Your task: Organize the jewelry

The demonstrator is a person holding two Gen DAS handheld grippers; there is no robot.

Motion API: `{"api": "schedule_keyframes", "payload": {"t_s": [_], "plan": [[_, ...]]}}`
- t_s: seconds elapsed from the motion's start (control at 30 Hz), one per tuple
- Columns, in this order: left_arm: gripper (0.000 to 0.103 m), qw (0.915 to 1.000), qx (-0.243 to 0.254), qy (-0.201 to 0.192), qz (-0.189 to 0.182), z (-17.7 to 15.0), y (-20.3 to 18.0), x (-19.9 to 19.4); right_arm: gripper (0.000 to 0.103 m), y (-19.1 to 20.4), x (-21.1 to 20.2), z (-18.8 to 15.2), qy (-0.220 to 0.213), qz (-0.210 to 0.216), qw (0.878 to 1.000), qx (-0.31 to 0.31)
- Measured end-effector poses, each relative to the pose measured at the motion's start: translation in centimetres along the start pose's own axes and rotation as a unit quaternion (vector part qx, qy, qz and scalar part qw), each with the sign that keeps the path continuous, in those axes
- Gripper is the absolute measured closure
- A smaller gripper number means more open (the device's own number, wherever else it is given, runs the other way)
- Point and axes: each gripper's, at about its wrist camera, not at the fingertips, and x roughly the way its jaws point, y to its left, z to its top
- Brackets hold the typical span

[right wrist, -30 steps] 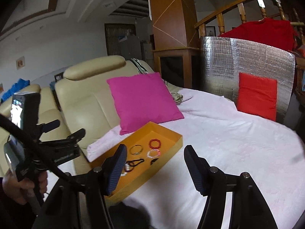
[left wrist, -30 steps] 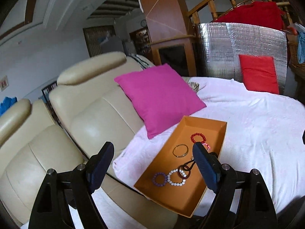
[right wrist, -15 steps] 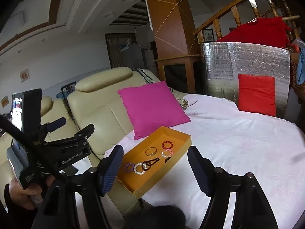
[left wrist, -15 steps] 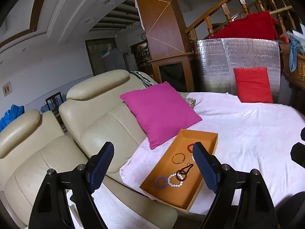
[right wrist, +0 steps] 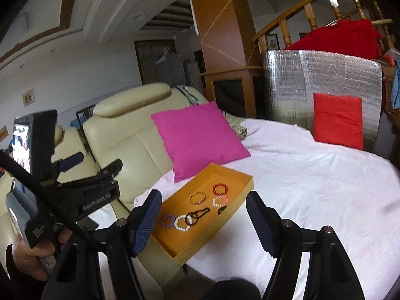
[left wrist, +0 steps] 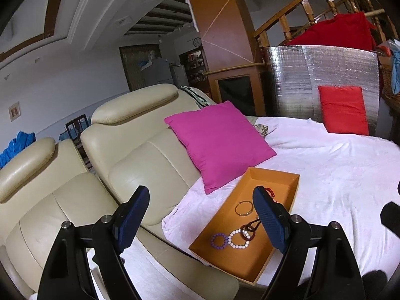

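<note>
White-covered bed (right wrist: 312,182), bearing a pink cushion (right wrist: 197,137) at its left edge and a red cushion (right wrist: 337,121) at its far edge. Orange tray (right wrist: 240,200) near the bed's left edge, just below the pink cushion; it holds a red bead bracelet (right wrist: 220,189), gold bangle (right wrist: 197,198), white bead bracelet (right wrist: 182,222) and purple bead bracelet (right wrist: 168,221). Left gripper (left wrist: 200,221) and right gripper (right wrist: 203,221): both spread wide, empty, held above the tray's near end.

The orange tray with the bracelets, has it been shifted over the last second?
No. The orange tray keeps its spot just below the pink cushion on the white sheet; only the cameras pulled back.
</note>
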Motion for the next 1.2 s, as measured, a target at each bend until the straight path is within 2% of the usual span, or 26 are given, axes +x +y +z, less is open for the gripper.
{"api": "schedule_keyframes", "payload": {"t_s": [0.13, 0.37, 0.47, 0.53, 0.6, 0.73, 1.2], "plan": [[0.018, 0.9999, 0.011, 0.009, 0.002, -0.6, 0.0, 0.4, 0.029, 0.4, 0.2, -0.7, 0.001, -0.006, 1.000, 0.001], [0.018, 0.9999, 0.015, 0.000, 0.004, -1.0, 0.3, -1.1, 0.029, 0.9, -0.2, -1.6, 0.005, -0.014, 1.000, 0.006], [0.018, 1.0000, 0.001, 0.003, -0.001, -1.0, 0.8, -1.6, 0.029, 0.9, -0.9, -1.8, 0.002, -0.020, 1.000, 0.006], [0.015, 0.9999, -0.009, 0.005, -0.003, -0.9, 1.3, -1.9, 0.029, 0.9, -1.4, -1.8, -0.002, -0.022, 1.000, 0.006], [0.007, 0.9999, -0.012, 0.002, 0.001, -0.9, 1.4, -2.1, 0.029, 0.9, -1.7, -1.7, -0.004, -0.022, 1.000, 0.005], [0.007, 1.0000, -0.004, -0.008, 0.004, -0.9, 1.3, -2.7, 0.029, 0.8, -2.2, -1.6, -0.011, -0.020, 1.000, 0.007], [0.007, 1.0000, 0.001, -0.005, -0.001, -1.6, 1.1, -2.3, 0.029, 1.3, -1.3, -1.9, -0.002, -0.019, 1.000, 0.006]]}}
